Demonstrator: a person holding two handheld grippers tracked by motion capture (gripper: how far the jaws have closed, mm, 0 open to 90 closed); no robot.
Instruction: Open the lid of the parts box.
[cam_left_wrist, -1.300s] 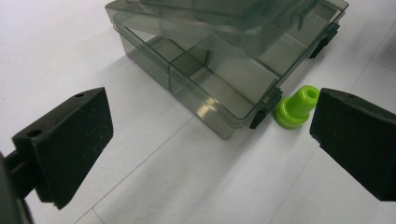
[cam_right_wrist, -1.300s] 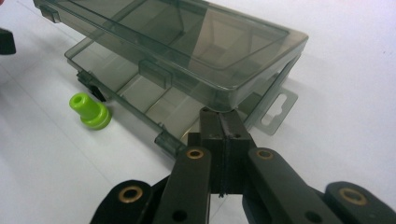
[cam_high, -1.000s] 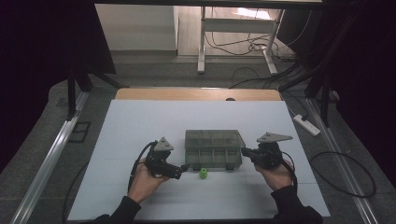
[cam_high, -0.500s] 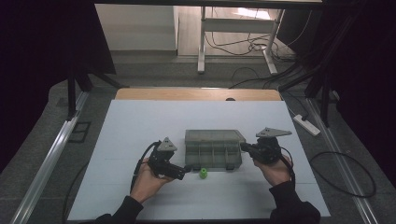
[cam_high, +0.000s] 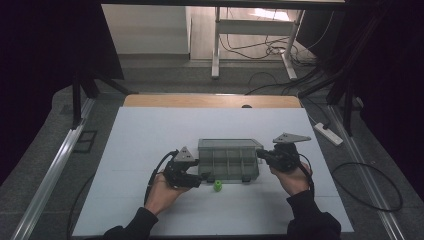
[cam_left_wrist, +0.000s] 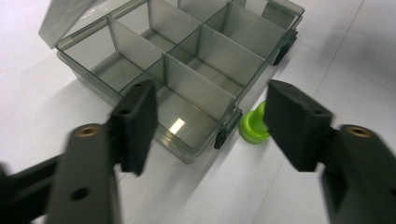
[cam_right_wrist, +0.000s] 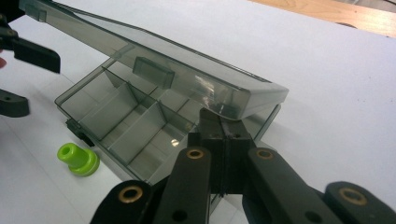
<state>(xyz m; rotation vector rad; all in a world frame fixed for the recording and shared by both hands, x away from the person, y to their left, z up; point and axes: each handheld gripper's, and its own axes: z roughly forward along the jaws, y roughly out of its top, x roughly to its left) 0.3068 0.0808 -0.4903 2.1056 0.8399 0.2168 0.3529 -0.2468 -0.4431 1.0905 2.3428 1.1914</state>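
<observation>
Flanking one box (cam_high: 230, 159), one green peg (cam_high: 218, 186)

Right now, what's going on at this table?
A person works a gripper in each hand at a smoky clear compartment box on the white table. The right gripper, shut, props the box's lid up from beneath. The left gripper, whose jaws have just been closing, straddles the box corner, with a green peg just beyond.

Green peg (cam_left_wrist: 254, 127) partly behind claw.
</observation>
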